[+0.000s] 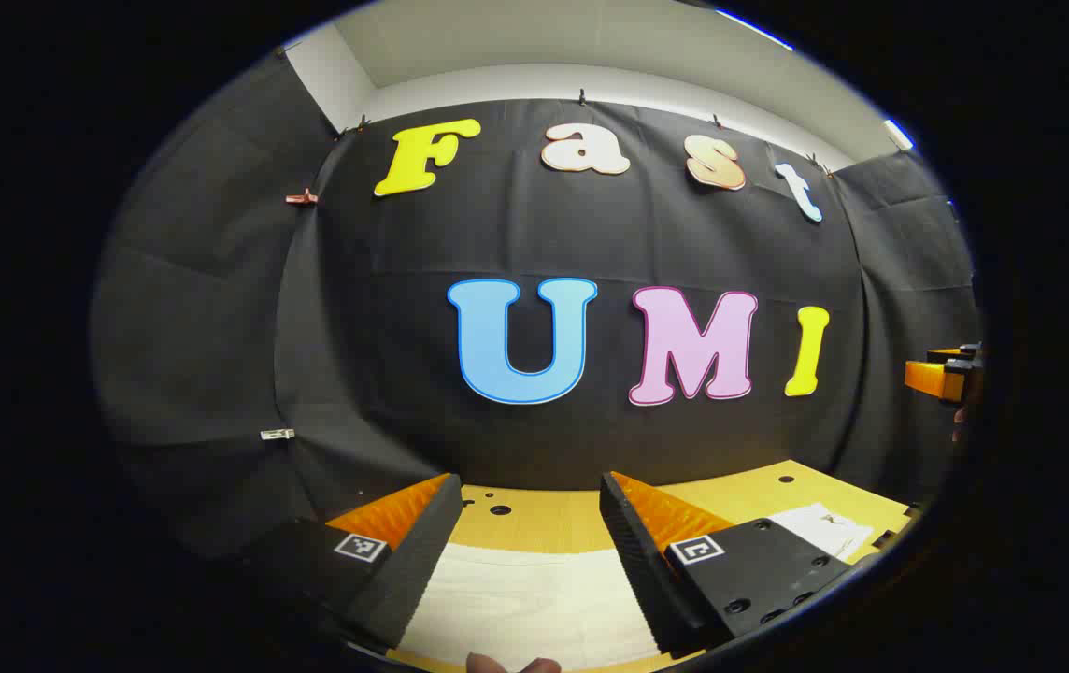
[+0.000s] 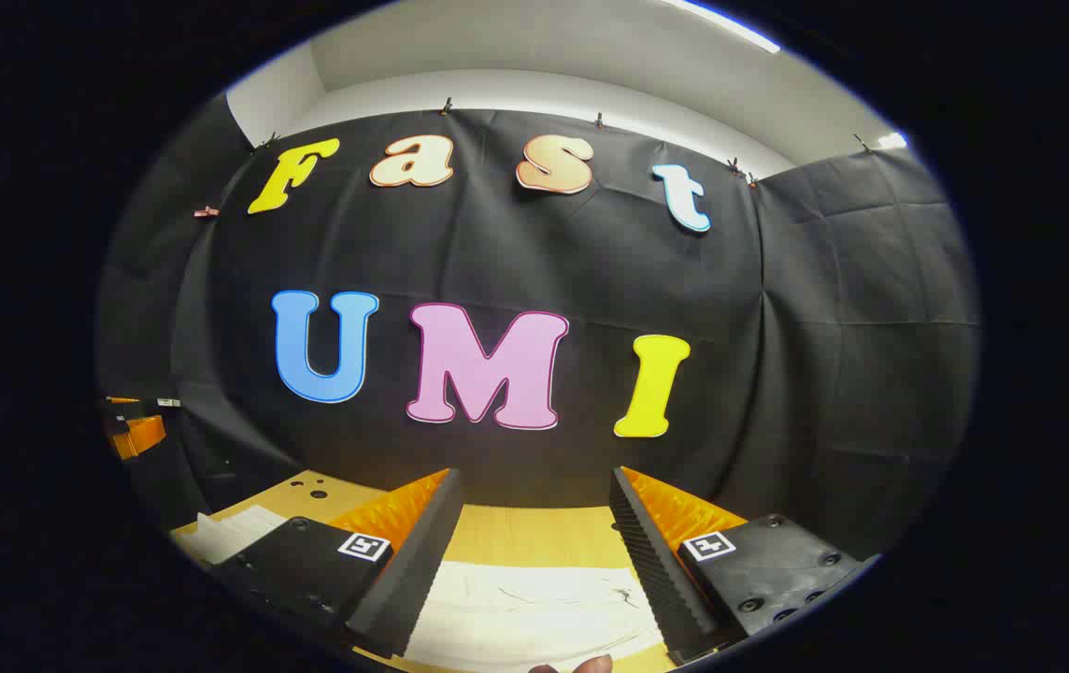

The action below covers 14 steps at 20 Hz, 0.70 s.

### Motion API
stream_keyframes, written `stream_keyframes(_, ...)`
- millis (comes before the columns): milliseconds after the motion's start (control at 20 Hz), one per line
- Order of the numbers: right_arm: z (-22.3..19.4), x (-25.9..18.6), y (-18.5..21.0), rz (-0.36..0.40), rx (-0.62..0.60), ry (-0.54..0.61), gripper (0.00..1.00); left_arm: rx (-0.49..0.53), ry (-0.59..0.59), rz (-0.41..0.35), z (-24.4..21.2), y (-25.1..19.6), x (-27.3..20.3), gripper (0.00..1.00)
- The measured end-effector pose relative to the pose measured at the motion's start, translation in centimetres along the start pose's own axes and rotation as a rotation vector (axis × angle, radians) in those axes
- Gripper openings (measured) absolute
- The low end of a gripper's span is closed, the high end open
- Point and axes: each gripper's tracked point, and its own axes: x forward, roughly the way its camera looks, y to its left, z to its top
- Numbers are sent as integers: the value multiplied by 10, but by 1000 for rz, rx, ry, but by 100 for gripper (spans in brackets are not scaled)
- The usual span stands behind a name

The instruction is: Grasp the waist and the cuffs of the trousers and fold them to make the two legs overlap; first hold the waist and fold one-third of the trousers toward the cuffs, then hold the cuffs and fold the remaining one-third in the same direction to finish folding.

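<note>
Yellow wooden desk holds white cloth trousers at 6 o'clock. Both claws, left claw and right claw, hang released above; they might pinch only one layer.

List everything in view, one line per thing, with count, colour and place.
trousers: one, white, flat on the table below both tools.
table: one, light wood with small holes, against the black cloth wall.
paper: one white sheet with a dark mark, near the table's edge.
left tool: one, open above the trousers, holding nothing.
right tool: one, open above the trousers, holding nothing.
fingertips: a person's, at the bottom edge of each view.
</note>
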Motion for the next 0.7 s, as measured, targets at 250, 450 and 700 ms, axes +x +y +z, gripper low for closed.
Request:
stream_keyframes(250, 0, 0, 6, 6, -14, -1, 97, 22, -2, -11, -2, 1, -1, 94)
stream_keyframes(450, 0, 1, 13, 16, -28, 0, 98, 20, -8, -23, -1, 1, -2, 94)
stream_keyframes(700, 0, 1, 20, 22, -32, 1, 98, 31, -3, -22, -3, 5, 1, 94)
